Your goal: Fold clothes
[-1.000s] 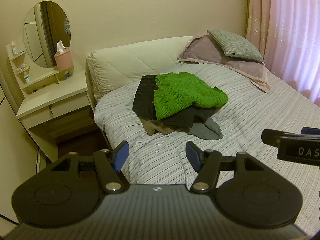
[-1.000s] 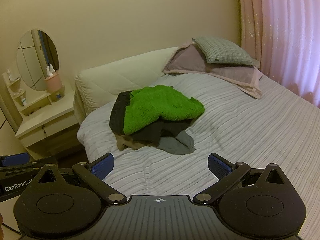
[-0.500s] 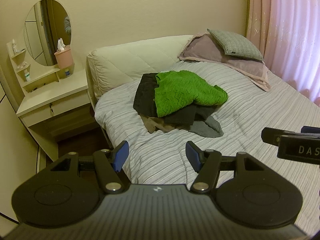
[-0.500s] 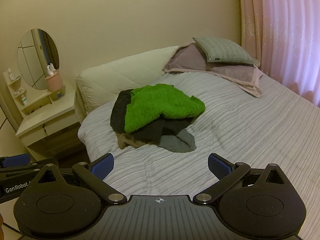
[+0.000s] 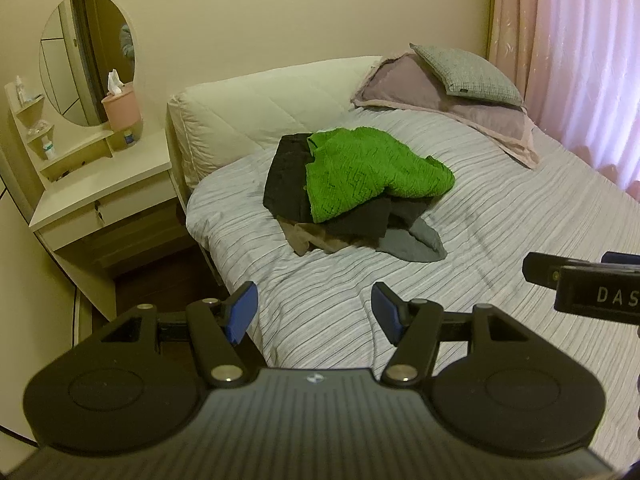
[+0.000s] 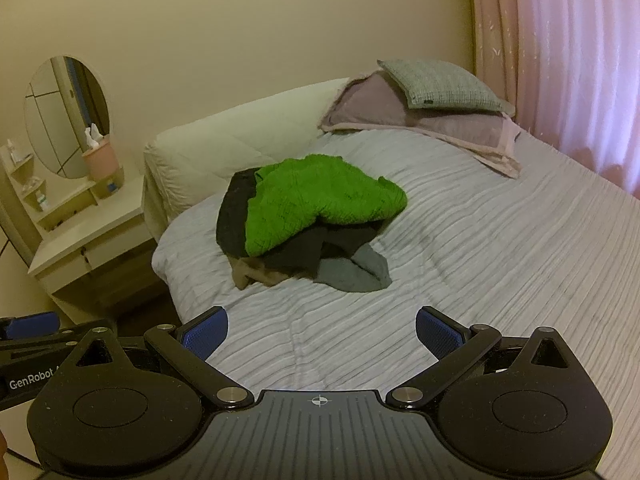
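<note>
One striped bed [image 5: 500, 216] carries an unfolded heap of clothes [image 5: 352, 196] near its head, green knit sweater [image 6: 316, 204] on top. Left gripper [image 5: 314, 312] and right gripper [image 6: 320, 334] hover well short, spread wide, empty. Folding hasn't begun; next, probably, lift the sweater off.

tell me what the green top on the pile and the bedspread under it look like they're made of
The green top looks like a chunky knit, probably wool or acrylic yarn: an open, textured stitch pattern shows, with a matte surface and soft, thick folds. The bedspread looks like a thin woven or crinkled fabric, perhaps a cotton blend: pale grey with fine raised ripples running across it and only a faint sheen. Fibre content cannot be confirmed from these views.
</note>
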Available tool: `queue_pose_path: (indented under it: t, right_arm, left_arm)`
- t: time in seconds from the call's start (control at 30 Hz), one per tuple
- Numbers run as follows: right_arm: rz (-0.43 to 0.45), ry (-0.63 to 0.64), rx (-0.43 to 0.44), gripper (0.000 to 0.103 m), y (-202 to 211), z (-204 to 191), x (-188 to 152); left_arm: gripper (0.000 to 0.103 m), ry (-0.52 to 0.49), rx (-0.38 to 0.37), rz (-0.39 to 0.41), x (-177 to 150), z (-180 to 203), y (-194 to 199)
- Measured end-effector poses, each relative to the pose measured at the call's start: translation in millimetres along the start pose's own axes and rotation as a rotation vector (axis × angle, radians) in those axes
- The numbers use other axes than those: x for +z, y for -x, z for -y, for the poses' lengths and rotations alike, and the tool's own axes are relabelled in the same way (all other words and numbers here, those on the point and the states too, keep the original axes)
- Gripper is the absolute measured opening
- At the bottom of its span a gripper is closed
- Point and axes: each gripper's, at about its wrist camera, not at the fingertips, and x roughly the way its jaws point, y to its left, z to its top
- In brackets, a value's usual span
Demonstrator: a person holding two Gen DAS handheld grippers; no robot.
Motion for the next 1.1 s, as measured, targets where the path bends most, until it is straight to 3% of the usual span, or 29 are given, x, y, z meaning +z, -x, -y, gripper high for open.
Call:
queue_pose_path:
  t: [0.43, 0.87, 1.1]
  right_arm:
    - [-0.034, -0.038, -0.026, 0.102, -37.5, -0.9, 10.2]
    - [-0.182, -0.116, 0.000, 0.102, -123.6, 4.1, 26.2]
    - [-0.191, -0.146, -0.040, 0.102, -173.0, 6.1, 45.9]
  left_arm:
    - [0.059, -0.022, -0.009, -0.046, 12.2, -12.2, -33.9]
    - [0.059, -0.069, -0.051, -0.157, 48.1, -27.5, -127.4]
    - [0.059, -0.105, -0.077, -0.217, 76.6, -36.4, -190.2]
